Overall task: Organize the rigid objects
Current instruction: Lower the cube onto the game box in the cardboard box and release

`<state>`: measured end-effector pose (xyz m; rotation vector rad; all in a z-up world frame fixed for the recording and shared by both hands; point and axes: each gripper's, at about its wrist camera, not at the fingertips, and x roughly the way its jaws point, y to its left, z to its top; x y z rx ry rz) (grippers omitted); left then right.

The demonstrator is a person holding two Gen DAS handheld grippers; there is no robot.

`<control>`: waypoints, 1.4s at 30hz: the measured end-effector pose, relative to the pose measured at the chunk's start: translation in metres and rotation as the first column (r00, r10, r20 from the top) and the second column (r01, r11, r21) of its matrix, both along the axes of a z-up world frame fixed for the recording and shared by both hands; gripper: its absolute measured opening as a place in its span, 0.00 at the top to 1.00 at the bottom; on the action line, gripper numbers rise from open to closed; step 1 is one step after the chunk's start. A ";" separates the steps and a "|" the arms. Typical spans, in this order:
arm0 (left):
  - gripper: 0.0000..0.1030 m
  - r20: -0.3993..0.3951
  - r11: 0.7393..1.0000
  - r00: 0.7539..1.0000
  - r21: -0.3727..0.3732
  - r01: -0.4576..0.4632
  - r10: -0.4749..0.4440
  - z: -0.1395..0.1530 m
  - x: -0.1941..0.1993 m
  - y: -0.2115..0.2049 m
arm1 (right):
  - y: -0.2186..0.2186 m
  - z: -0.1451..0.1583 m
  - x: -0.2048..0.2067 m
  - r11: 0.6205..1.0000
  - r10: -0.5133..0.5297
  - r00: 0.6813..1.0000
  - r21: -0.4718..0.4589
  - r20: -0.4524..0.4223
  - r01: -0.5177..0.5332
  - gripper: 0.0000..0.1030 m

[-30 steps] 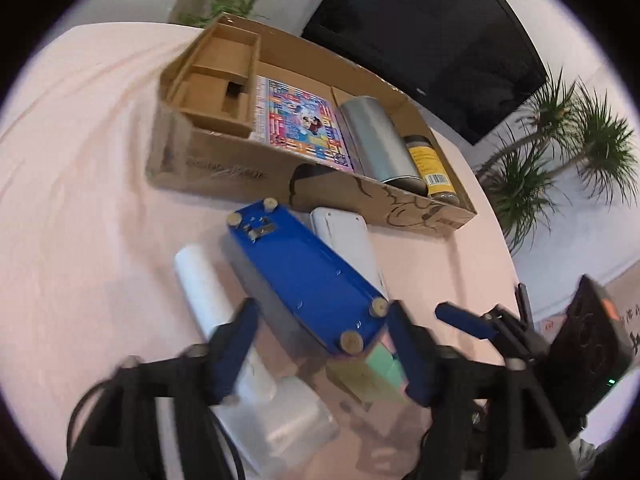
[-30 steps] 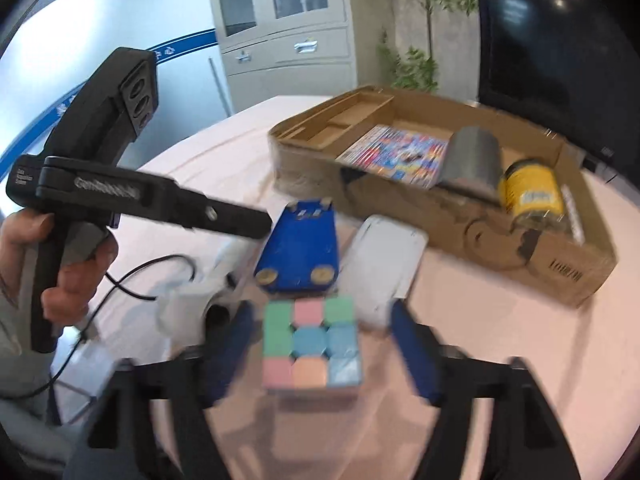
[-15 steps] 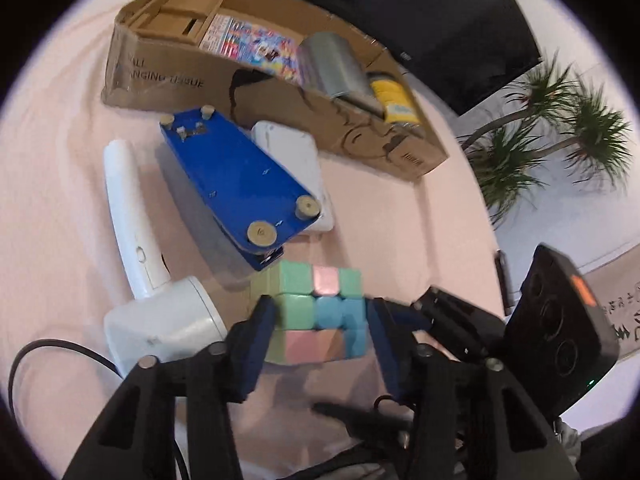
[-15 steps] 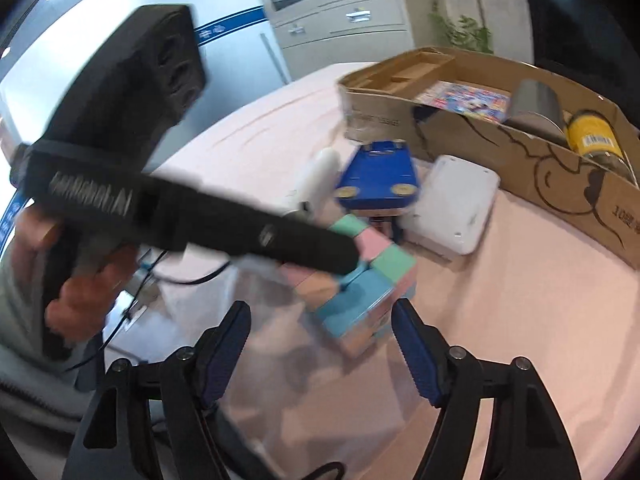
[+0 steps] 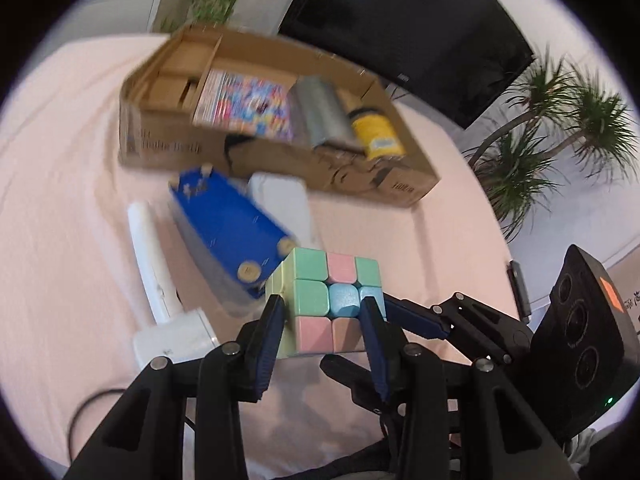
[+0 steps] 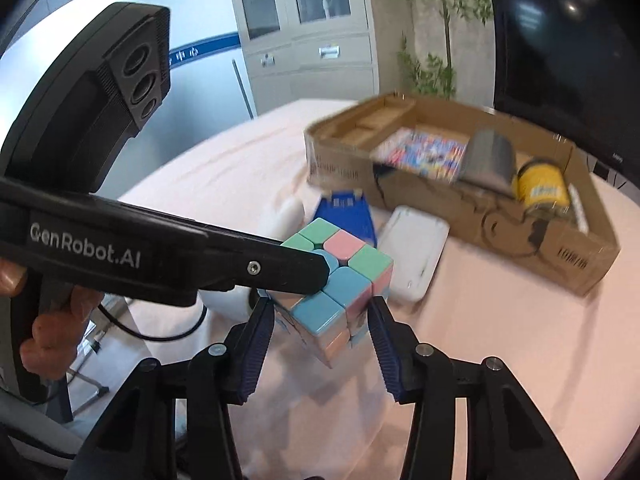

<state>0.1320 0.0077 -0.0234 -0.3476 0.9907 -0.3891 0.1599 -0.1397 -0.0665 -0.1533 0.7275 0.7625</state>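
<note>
A pastel puzzle cube point(image 5: 320, 300) hangs tilted a little above the pink tablecloth. My left gripper point(image 5: 322, 310) has its jaws closing, and both blue pads press the cube's sides. In the right wrist view the same cube point(image 6: 344, 280) sits between the fingers of my right gripper point(image 6: 320, 312), whose jaws are also closing and whose pads touch its lower corners. One black finger point(image 6: 280, 272) of the left gripper lies across the cube's top there. An open cardboard box point(image 5: 168, 144) stands at the back.
The box holds a colourful flat pack point(image 5: 248, 104), a grey cylinder point(image 5: 324, 116) and a yellow jar point(image 5: 376, 132). In front of it lie a blue device point(image 5: 228, 224), a white flat case point(image 5: 280, 200) and a white handheld appliance point(image 5: 160, 280) with a cable. A person's hand point(image 6: 44, 336) grips the left tool.
Both grippers have narrowed onto the cube from two sides. The cube has left the cloth and now hangs tilted, while both hands moved up and nearer the box.
</note>
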 end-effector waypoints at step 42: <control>0.20 0.230 0.979 0.959 0.084 -0.187 0.163 0.033 0.100 0.080 | 0.009 0.038 0.132 0.980 -0.193 0.981 0.051 -0.009 0.193 0.14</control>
